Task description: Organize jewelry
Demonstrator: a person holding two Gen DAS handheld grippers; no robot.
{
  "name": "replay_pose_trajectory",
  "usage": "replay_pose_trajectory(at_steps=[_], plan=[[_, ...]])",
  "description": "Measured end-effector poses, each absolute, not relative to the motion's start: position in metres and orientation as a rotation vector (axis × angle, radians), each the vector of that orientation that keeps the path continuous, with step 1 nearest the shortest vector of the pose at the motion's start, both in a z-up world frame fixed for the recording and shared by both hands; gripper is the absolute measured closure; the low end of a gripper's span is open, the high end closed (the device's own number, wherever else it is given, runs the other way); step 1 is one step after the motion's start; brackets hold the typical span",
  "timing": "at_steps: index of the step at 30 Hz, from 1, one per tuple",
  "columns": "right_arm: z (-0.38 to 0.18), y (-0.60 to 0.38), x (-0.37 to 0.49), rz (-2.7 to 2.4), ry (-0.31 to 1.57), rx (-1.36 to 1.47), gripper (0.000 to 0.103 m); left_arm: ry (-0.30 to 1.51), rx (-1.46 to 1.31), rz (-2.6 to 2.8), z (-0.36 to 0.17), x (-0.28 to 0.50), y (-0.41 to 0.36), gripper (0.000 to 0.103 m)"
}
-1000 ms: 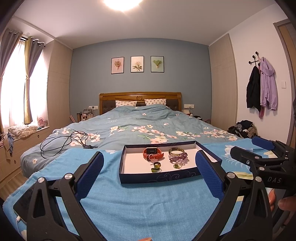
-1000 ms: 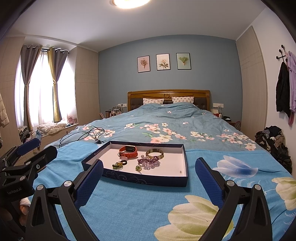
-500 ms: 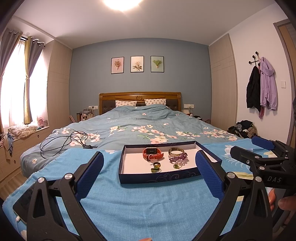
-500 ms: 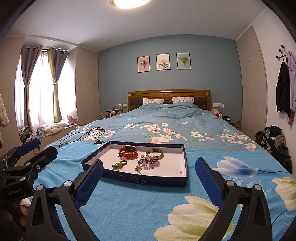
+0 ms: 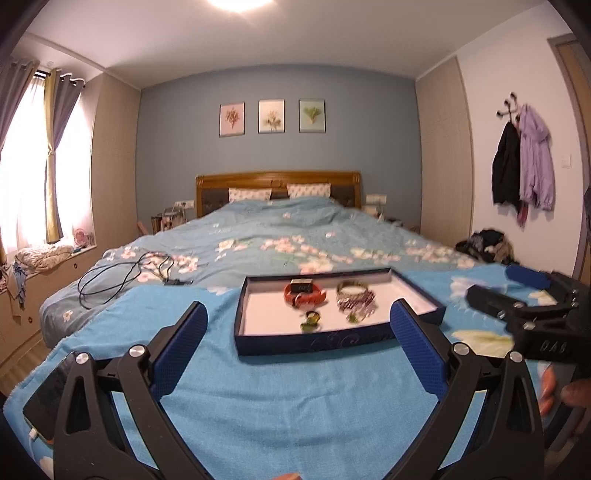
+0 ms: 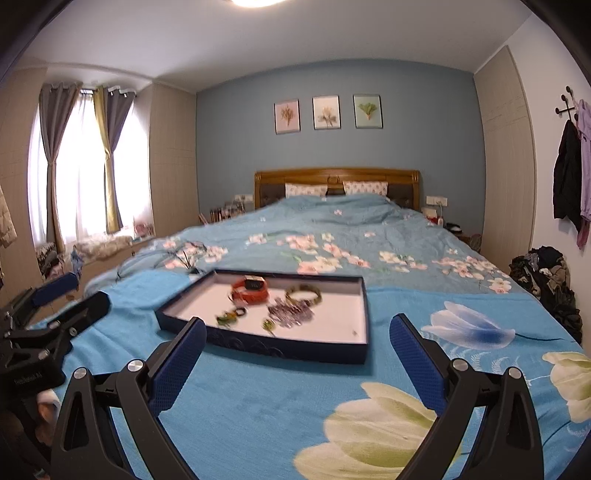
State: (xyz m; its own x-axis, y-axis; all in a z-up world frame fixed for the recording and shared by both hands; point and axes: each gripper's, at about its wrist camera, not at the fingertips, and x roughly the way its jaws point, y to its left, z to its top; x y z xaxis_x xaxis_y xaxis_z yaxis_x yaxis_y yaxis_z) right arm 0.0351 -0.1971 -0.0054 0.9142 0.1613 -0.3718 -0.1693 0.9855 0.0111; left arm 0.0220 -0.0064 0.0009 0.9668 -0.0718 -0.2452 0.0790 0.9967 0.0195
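Inside tray [image 5: 314,345]: watch [image 5: 304,293], bracelets [image 5: 355,295] (blurred), rings [image 5: 311,320].

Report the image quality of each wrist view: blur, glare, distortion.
Left wrist view: mild motion blur on the tray and the right gripper; ceiling lamp and window blown out; fisheye bends the walls. Right wrist view: stronger blur smears the jewelry and the left gripper; window overexposed; same fisheye curvature, dark corners.
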Motion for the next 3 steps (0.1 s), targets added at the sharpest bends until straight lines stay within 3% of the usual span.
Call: replay_pose_trajectory(at_steps=[3], plan=[[-0.017,-0.221,0.058,0.134,0.523,-0.039,0.007,0.308,0.030,-0.066,-0.004,0.036,0.003,0.006]])
